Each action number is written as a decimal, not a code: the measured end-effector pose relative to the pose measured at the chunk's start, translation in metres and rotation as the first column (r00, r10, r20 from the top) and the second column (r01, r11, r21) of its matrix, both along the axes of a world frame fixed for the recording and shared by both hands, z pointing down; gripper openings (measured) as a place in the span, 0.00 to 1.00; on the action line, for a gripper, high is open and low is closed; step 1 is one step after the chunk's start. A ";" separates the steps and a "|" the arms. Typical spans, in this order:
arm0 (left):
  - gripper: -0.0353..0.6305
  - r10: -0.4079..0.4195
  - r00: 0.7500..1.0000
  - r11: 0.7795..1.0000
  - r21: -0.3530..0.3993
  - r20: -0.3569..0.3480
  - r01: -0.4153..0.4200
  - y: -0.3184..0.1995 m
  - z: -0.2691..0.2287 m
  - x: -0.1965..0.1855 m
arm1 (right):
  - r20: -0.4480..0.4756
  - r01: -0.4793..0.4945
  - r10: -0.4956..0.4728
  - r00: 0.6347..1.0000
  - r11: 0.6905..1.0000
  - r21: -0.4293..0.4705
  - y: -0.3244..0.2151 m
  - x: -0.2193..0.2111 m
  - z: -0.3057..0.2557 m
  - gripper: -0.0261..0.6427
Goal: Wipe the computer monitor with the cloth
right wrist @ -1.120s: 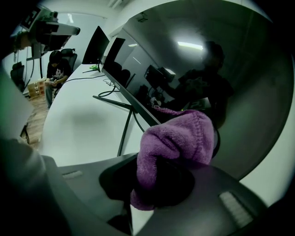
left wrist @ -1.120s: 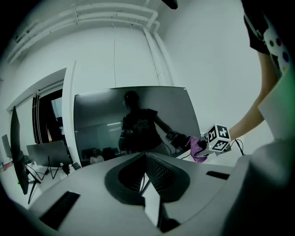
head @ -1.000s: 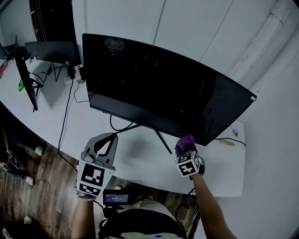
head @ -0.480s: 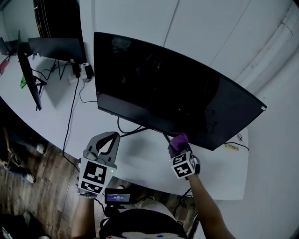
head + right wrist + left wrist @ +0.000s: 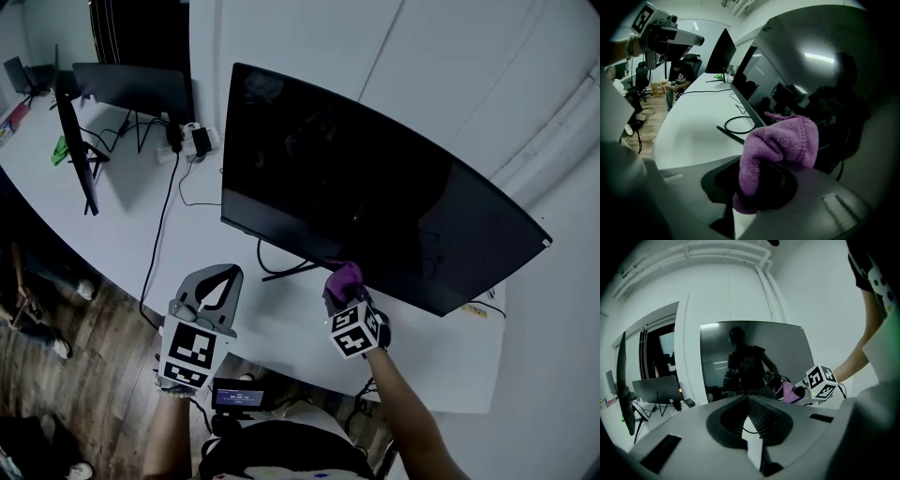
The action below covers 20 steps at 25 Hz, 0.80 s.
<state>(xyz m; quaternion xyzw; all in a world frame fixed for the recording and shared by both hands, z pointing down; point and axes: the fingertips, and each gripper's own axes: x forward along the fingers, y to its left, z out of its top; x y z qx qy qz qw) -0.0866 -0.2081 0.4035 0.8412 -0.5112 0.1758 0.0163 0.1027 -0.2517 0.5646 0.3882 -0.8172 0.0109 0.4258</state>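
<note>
A wide curved black monitor (image 5: 375,197) stands on the white desk (image 5: 122,225), its screen dark. My right gripper (image 5: 342,287) is shut on a bunched purple cloth (image 5: 344,278), which touches the monitor's lower edge near the stand. In the right gripper view the cloth (image 5: 780,150) bulges out of the jaws beside the screen (image 5: 820,93). My left gripper (image 5: 228,274) is held over the desk's front edge, left of the stand, shut with nothing in it. The left gripper view shows its jaws (image 5: 749,399) meeting, with the monitor (image 5: 750,352) and cloth (image 5: 789,392) beyond.
A second thin monitor (image 5: 75,141) and a dark laptop (image 5: 131,89) stand at the far left. A power strip (image 5: 192,141) and black cables (image 5: 164,225) lie between them and the big monitor. Wooden floor (image 5: 84,375) lies below the desk edge. A person (image 5: 677,79) sits beyond.
My right gripper has slid the cloth leftward along the monitor's bottom edge, from near its right part toward the stand. The left gripper has hardly moved.
</note>
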 end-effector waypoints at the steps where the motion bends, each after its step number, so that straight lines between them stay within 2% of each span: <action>1: 0.06 -0.003 1.000 1.000 0.000 -0.001 0.003 -0.001 0.000 -0.005 | -0.004 0.014 -0.014 1.000 1.000 0.001 -0.001 -0.008 0.000 0.15; 20: 0.06 -0.089 0.996 0.996 -0.017 -0.014 0.089 -0.009 0.008 -0.089 | -0.033 0.245 -0.245 0.969 0.970 0.004 -0.032 -0.152 -0.002 0.15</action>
